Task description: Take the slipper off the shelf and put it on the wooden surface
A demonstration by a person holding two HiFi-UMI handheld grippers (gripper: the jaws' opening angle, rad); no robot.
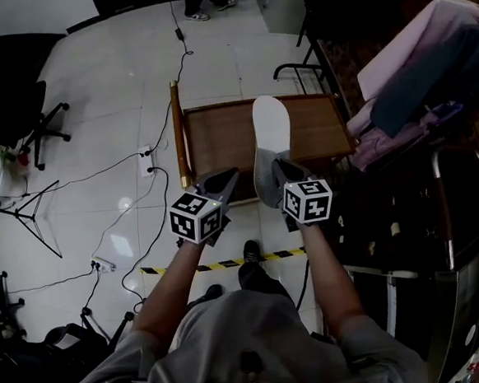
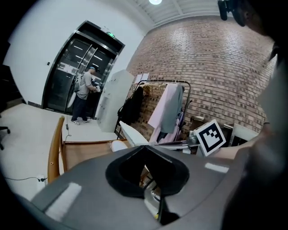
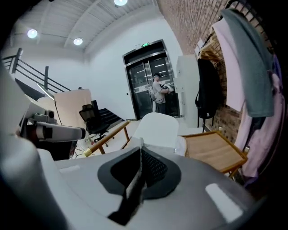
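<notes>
My right gripper is shut on a white-soled slipper and holds it by its grey heel end. The slipper stands tilted over the wooden folding table, sole facing up, toe pointing away from me. In the right gripper view the slipper rises just beyond the closed fingertips of the right gripper, with the table behind it. My left gripper hovers over the table's near left part, shut on nothing. In the left gripper view the left gripper points at the slipper.
A clothes rack with hanging garments stands to the right, and a dark metal shelf is near my right arm. An office chair, cables with a power strip and striped floor tape lie left and below. A person stands by the far doors.
</notes>
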